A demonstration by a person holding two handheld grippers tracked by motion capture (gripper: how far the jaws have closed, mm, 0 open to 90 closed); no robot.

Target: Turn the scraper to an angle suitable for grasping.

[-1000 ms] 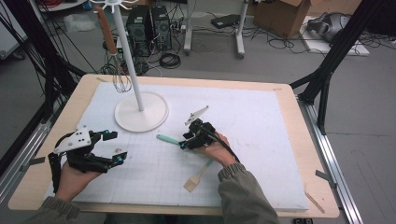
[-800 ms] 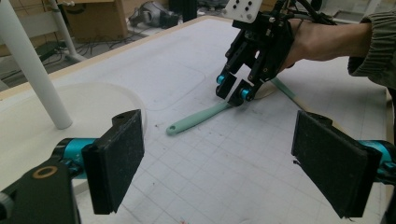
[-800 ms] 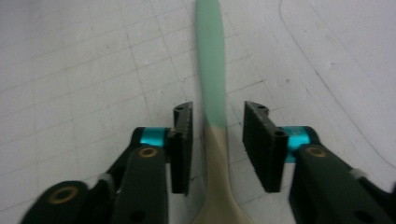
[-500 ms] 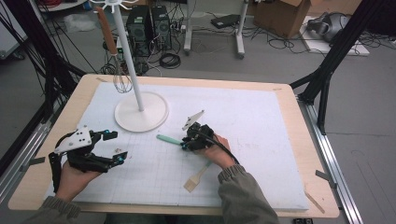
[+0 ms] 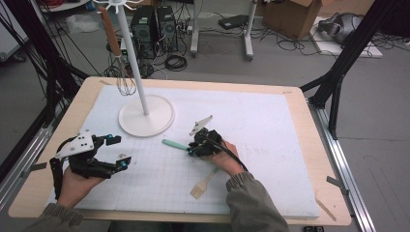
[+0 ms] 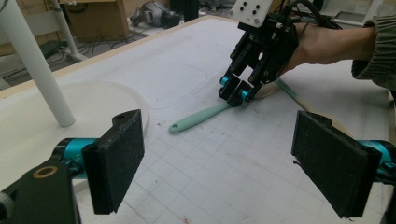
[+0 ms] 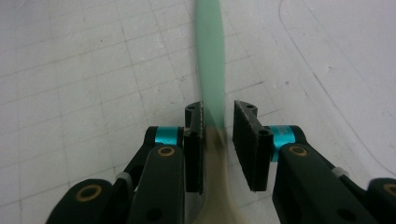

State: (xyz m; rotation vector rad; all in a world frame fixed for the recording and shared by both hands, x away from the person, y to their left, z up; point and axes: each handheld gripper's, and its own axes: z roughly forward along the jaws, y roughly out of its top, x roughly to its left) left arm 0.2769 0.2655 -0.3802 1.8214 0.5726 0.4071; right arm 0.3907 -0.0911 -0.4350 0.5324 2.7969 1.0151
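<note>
The right gripper has its jaws around a spatula, mint-green handle and beige blade, not yet clenched. The left gripper is wide released.

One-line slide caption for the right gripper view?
Right hand-held gripper straddles a spatula's green handle on the gridded mat, jaws not yet closed.

White stand upright between otherwise open mat

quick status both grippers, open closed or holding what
left gripper: open, holding nothing.
right gripper: jaws around the green spatula handle, small gap on one side, not clamped yet.
</note>
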